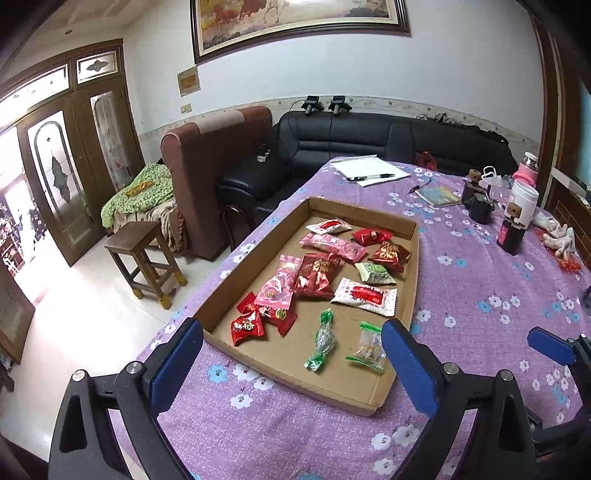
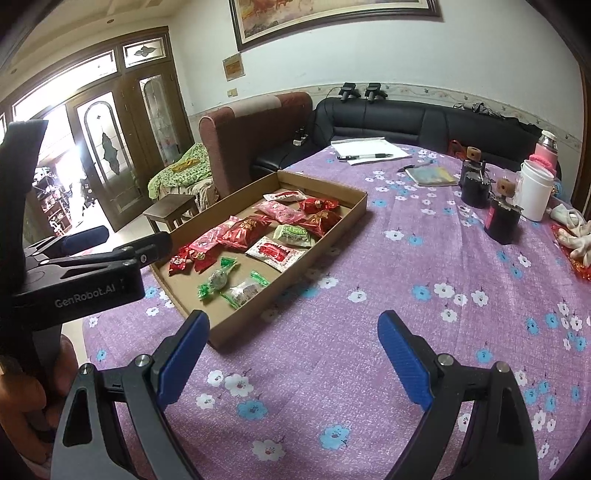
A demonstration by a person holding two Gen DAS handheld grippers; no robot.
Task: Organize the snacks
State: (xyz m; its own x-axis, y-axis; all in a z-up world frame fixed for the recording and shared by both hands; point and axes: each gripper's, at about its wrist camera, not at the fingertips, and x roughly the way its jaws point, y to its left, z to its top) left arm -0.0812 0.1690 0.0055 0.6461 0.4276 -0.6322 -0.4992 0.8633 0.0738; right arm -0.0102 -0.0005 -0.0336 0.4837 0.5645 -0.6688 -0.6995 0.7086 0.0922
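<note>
Purple floral cloth (image 1: 461,280) over table, black sofa (image 1: 388,140) behind. Snacks (image 1: 317,275) lying in cardboard tray (image 1: 413,266). Left gripper (image 1: 291,354) spread wide above tray's near end, empty. Right gripper (image 2: 291,354) likewise wide over bare cloth, empty.

A purple flowered tablecloth (image 2: 369,314) is covering the table. Toward twelve o'clock on it, a pen (image 1: 371,177) is lying across white paper sheets (image 1: 369,166), and a small booklet (image 1: 439,195) is resting just to their right. At about two o'clock, a white cup (image 1: 524,201) is standing near a pink flask (image 1: 528,166), with dark containers (image 1: 480,206) close beside them. Beyond the table's far edge, a black leather sofa (image 1: 369,136) is running along the wall, and a brown armchair (image 1: 218,166) is sitting at eleven o'clock. A wooden stool (image 1: 142,254) is standing on the pale floor at nine o'clock. A framed painting (image 1: 295,22) is hanging on the wall above.
</note>
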